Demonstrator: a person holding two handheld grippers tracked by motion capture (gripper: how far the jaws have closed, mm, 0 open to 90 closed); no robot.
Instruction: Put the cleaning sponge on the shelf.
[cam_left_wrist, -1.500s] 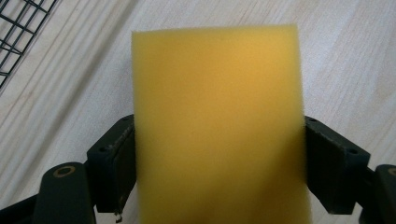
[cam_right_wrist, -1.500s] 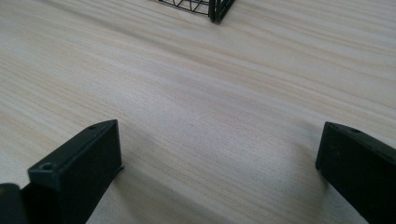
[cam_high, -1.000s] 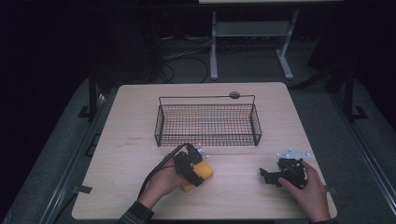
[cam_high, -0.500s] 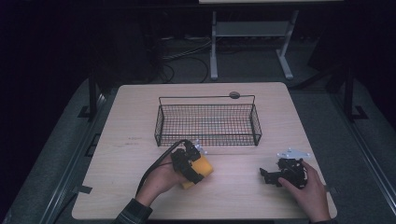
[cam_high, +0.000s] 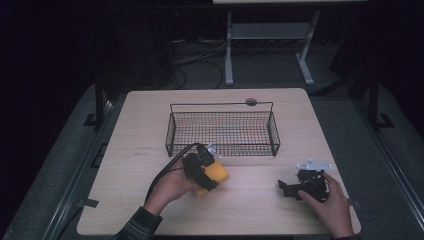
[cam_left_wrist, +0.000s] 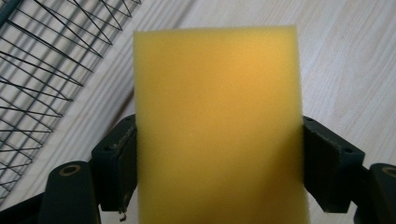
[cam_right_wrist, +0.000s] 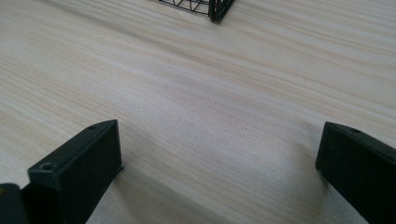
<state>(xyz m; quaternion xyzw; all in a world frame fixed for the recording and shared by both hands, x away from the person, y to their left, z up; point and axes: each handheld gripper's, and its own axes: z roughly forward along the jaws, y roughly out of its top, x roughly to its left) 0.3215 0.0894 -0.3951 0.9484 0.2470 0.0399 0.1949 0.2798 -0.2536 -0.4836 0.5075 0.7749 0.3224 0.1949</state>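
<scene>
While my left gripper (cam_high: 210, 172) clamps the yellow sponge (cam_left_wrist: 217, 126) just in front of the wire basket (cam_high: 222, 131), bare table (cam_high: 250, 200) separates it from my right gripper (cam_high: 292, 189), jaws apart. Up close, the sponge's lower edge is cut off.

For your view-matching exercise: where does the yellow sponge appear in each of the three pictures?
High view: sponge left of centre, in front of the basket, in the left hand-held gripper.
Left gripper view: sponge at centre, between the jaws.
Right gripper view: no sponge; bare table.
Shared landmark: the wire basket, at left and at the top edge.
</scene>
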